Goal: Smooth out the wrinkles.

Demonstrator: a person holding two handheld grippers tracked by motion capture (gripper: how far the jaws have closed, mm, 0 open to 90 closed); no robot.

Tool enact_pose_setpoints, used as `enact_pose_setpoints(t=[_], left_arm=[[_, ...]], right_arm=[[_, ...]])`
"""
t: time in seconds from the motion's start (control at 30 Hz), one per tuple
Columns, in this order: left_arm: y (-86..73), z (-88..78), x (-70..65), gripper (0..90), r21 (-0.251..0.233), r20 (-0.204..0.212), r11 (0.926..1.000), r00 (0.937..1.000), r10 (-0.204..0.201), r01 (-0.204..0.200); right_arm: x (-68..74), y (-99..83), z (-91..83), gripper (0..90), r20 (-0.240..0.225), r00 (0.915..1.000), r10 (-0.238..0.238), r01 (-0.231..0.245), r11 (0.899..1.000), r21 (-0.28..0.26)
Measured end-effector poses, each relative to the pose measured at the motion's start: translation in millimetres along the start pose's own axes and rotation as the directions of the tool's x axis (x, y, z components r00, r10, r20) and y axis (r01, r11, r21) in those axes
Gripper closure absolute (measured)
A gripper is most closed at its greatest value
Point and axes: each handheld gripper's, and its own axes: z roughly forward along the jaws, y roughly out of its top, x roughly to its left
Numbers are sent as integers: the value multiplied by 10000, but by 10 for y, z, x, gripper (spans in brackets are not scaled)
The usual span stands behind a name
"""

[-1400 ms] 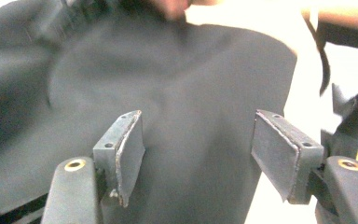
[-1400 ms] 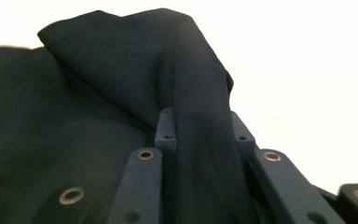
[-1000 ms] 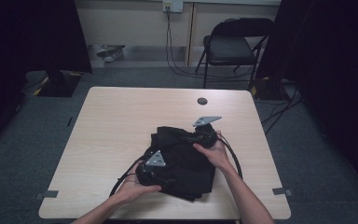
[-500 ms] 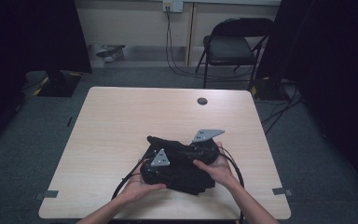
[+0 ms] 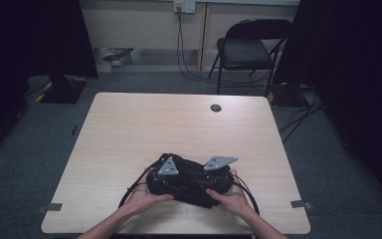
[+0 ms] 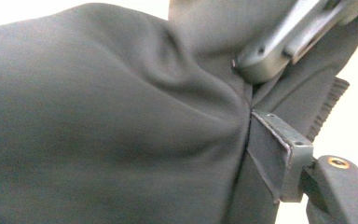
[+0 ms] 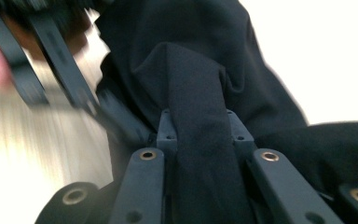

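Light wood counter (image 5: 129,144). Bunched black garment (image 5: 189,181) lies near front edge, right of centre. Small dark round grommet (image 5: 216,107) near far edge.

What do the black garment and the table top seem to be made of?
The black garment looks like soft, matte woven or knit cloth: it creases and bunches between the jaws, and the left gripper view shows a ribbed edge. The table top looks like pale wood-grain laminate, smooth with a slight sheen; solid wood cannot be ruled out.
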Motion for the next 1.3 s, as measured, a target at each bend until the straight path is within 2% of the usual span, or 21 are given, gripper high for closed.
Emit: enact_pose_setpoints(t=[0.1,0.2,0.3,0.4,0.43,0.5,0.53,0.6,0.63,0.7,0.73,0.77,0.83,0.87,0.9,0.93,1.0,1.07,1.17,1.23,1.3], left_arm=[[-12,-242,8,462,-199,-188,9997,9997,-164,161],[-17,-454,-8,526,-745,-240,9971,9995,-196,178],[26,-600,3,540,-1664,-409,9854,9982,-443,369],[124,-686,15,494,-2498,-672,9673,9957,-638,451],[155,-699,23,492,-2712,-773,9612,9943,-735,500],[224,-722,30,477,-3048,-1182,9518,9904,-724,332],[260,-720,36,471,-3072,-1228,9513,9902,-665,258],[296,-636,61,469,-2786,-927,9595,9932,-699,416],[301,-570,67,464,-2505,-860,9671,9940,-679,444],[295,-429,67,441,-2031,-733,9780,9953,-632,472],[279,-361,70,434,-1775,-609,9833,9968,-512,396],[249,-291,67,432,-1496,-669,9883,9969,-411,307],[178,-177,60,417,-892,-545,9951,9973,-486,436],[138,-151,28,412,-449,-553,9989,9983,-189,164],[138,-151,28,406,-449,-553,9989,9983,-189,164],[116,-157,9,406,-412,-568,9991,9984,-48,25],[79,-180,-9,403,-324,-491,9994,9987,115,-131],[47,-180,-15,398,-46,-408,9997,9988,257,-259],[16,-172,-17,385,-53,-357,9999,9993,150,-152],[22,-177,-11,383,-100,-324,9999,9994,94,-97],[27,-200,0,381,-312,-236,9993,9995,-208,200]], right_arm=[[31,-38,26,732,109,9999,-110,109,9999,49],[28,-56,35,732,101,9999,-88,88,10000,18],[52,-59,43,726,251,9995,-182,182,9998,17],[88,-50,2,683,305,9991,-307,311,9994,-121],[99,-42,-20,664,269,9992,-281,286,9994,-171],[122,-23,-76,611,148,9996,-247,252,9992,-298],[135,-20,-109,602,125,9997,-193,198,9991,-370],[170,-37,-165,557,96,9999,-36,41,9988,-496],[194,-55,-190,546,49,10000,77,-74,9986,-522],[258,-95,-235,524,46,10000,-33,35,9988,-495],[287,-112,-258,522,-15,10000,-51,51,9989,-466],[312,-129,-287,517,-116,9999,-36,30,9987,-513],[352,-150,-344,507,-340,9994,88,-105,9988,-474],[371,-152,-383,508,-350,9994,40,-57,9988,-486],[371,-152,-383,508,-350,9994,40,-57,9988,-486],[370,-123,-466,537,-418,9991,-24,0,9984,-567],[332,-56,-583,560,-424,9990,174,-218,9940,-1071],[279,35,-677,563,-187,9995,241,-266,9892,-1441],[147,89,-681,533,567,9979,318,-243,9915,-1275],[44,-5,-585,517,866,9950,489,-433,9970,-646],[-5,-171,-505,480,738,9937,848,-832,9962,-239]])
